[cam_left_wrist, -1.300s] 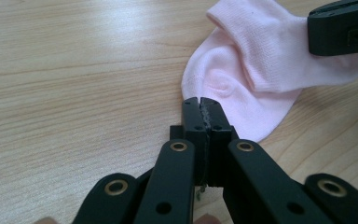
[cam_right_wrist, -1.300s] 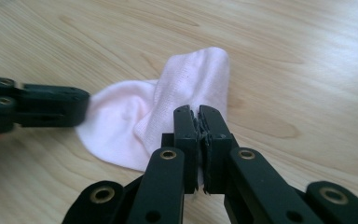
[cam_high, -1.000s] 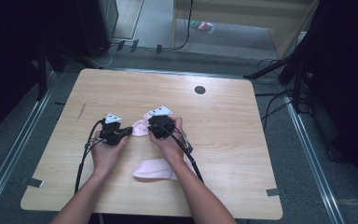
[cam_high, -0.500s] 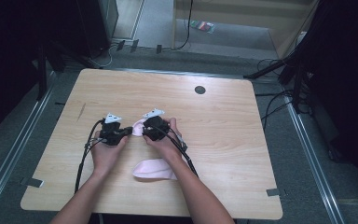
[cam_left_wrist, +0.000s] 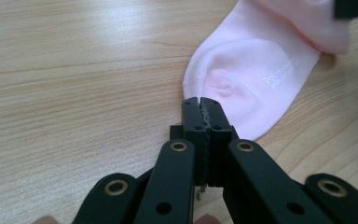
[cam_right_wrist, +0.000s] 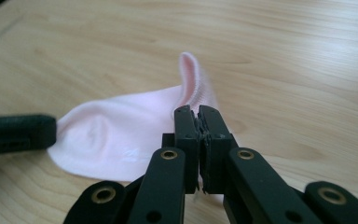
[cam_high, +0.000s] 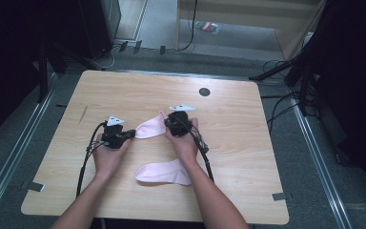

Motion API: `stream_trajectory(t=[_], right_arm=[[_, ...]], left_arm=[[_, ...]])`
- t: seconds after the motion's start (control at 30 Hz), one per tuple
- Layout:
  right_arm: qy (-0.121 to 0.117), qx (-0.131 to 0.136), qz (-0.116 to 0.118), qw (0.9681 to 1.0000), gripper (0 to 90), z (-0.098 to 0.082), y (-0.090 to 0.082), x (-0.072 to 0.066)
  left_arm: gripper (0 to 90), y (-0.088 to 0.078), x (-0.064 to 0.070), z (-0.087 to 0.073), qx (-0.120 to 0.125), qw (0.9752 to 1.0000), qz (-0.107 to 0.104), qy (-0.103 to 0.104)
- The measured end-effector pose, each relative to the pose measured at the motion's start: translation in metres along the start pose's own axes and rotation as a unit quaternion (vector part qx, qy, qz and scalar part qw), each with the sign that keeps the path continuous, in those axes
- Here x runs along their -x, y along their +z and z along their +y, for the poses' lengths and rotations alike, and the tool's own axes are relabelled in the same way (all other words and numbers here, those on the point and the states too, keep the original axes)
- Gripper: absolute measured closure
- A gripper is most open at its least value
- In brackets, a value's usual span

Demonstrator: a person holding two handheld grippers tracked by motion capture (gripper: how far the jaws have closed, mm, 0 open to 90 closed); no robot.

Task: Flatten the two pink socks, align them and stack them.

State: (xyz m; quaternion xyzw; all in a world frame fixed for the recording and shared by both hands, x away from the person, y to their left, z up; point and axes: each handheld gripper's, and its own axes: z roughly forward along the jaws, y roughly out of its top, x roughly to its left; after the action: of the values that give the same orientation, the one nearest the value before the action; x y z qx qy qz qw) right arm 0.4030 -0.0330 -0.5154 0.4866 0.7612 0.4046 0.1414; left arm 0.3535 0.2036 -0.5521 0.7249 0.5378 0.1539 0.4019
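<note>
Pulling apart now, both grippers [cam_high: 134,133] [cam_high: 167,125] have stretched one pink sock [cam_high: 150,128] flat. Each looks clamped on an end. Another sock [cam_high: 164,172] waits on the desk [cam_high: 238,143].

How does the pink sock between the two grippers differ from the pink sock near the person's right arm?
1. The far sock is held at both ends: the left hand-held gripper at its toe, the right hand-held gripper at its cuff. The near sock lies free, with no gripper on it.
2. The far sock's cuff stands up from the table; the near sock lies flat.

Both are pale pink and look like a pair.
</note>
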Motion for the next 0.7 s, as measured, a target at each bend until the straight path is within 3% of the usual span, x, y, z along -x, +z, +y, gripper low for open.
stream_trajectory(t=[0.07, 0.1, 0.13, 0.17, 0.2, 0.27, 0.47, 0.6, 0.67, 0.7], right_arm=[[0.035, 0.003, 0.004, 0.9994, 88.5, 0.002, -0.008, 0.015], [0.065, -0.003, 0.014, 0.9978, 88.6, 0.003, -0.014, 0.03], [0.065, -0.003, 0.014, 0.9978, 88.6, 0.003, -0.014, 0.03], [0.082, -0.005, 0.008, 0.9966, 88.9, 0.001, -0.02, 0.043], [0.082, -0.005, 0.008, 0.9966, 88.9, 0.001, -0.02, 0.043], [0.108, -0.011, 0.006, 0.9941, 89.3, -0.003, -0.024, 0.056], [0.111, -0.028, -0.012, 0.9933, 90.0, -0.015, -0.03, 0.071], [0.095, -0.03, -0.016, 0.9949, 90.0, -0.02, -0.035, 0.075], [0.092, -0.03, -0.007, 0.9953, 89.7, -0.023, -0.036, 0.076], [0.084, -0.028, 0.016, 0.996, 86.3, -0.023, -0.037, 0.077]], left_arm=[[90.0, -0.001, -0.001, 0.0, 0.001, 1.0, -0.003, 0.0], [90.0, -0.002, -0.001, -0.001, 0.005, 1.0, -0.005, -0.003], [90.0, -0.002, -0.001, -0.001, 0.008, 0.9999, -0.004, -0.005], [90.0, -0.003, -0.002, -0.002, 0.01, 0.9999, -0.005, -0.005], [90.0, -0.003, -0.001, -0.001, 0.01, 0.9999, -0.006, -0.003], [90.0, -0.003, 0.0, -0.002, 0.008, 0.9999, -0.005, 0.005], [90.0, -0.004, 0.002, -0.002, 0.011, 0.9999, 0.005, 0.011], [90.0, -0.005, 0.003, -0.003, 0.021, 0.9996, 0.012, 0.014], [90.0, -0.006, 0.003, -0.003, 0.033, 0.9993, 0.009, 0.015], [89.1, -0.008, 0.002, -0.004, 0.044, 0.999, 0.004, 0.01]])
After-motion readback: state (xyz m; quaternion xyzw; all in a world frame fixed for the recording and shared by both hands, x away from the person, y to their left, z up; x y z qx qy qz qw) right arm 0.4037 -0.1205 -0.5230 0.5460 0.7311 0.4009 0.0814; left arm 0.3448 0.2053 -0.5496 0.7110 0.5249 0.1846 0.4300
